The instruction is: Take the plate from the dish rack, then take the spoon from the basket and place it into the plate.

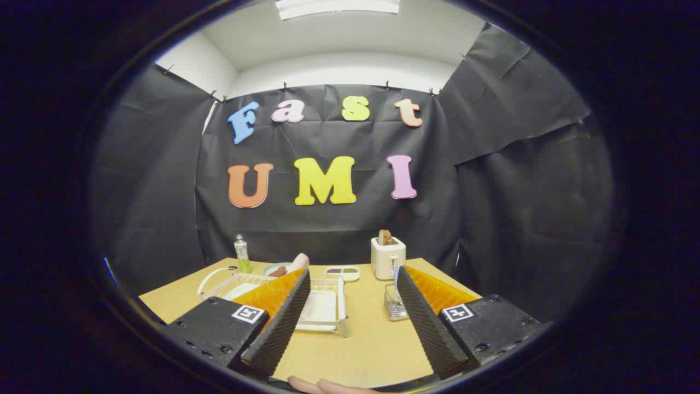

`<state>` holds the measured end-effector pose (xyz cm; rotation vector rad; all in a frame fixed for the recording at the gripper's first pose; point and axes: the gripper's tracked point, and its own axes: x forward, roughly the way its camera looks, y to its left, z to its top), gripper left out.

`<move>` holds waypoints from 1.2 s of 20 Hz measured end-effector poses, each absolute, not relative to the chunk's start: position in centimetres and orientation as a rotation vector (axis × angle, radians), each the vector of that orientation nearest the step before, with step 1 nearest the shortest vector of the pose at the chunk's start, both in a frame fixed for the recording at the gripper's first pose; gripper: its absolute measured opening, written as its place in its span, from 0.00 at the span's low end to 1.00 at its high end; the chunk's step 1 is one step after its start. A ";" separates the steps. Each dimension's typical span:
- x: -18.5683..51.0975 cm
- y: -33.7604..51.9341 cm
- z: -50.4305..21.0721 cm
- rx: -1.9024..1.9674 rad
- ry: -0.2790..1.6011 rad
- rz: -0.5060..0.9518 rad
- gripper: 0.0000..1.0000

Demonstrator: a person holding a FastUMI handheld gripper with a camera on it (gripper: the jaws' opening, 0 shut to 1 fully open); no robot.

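Now, step: the very first one, I think; the plate has not been taken out, and nothing is held
Gripper (pixel 353 320): up above the near part of the bench (pixel 372 350); looking forward over all the things
Fingers: wide apart; nothing between them but bare bench
Dish rack (pixel 322 306): at about 11 o'clock from the gap; it sits just beyond the left finger, which hides part of it
Plate: something white lies in the rack; I cannot tell for sure that it is the plate
Basket (pixel 395 306): a small see-through holder at about 1 o'clock, tucked by the right finger
Spoon (pixel 395 273): stands up in the basket; its handle pokes out of the top
Other things: a toaster (pixel 388 257) at 12 o'clock, far back; a small tray (pixel 342 272) beside it; a soap bottle (pixel 242 254) at 10 o'clock, behind the rack
Next move: it looks like the fingers must swing toward 11 o'clock and go down to the rack; they should stay apart until the plate's edge is between them; then close gently
Watch out: the plate may slip if only a thin bit of its edge is pinched
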<state>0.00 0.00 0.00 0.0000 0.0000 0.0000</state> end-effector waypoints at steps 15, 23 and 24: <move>2.1 -1.1 -1.7 0.007 0.036 -0.038 1.00; 8.2 2.3 -0.7 -0.068 0.101 0.011 1.00; 9.8 3.2 -0.3 -0.090 0.126 0.025 1.00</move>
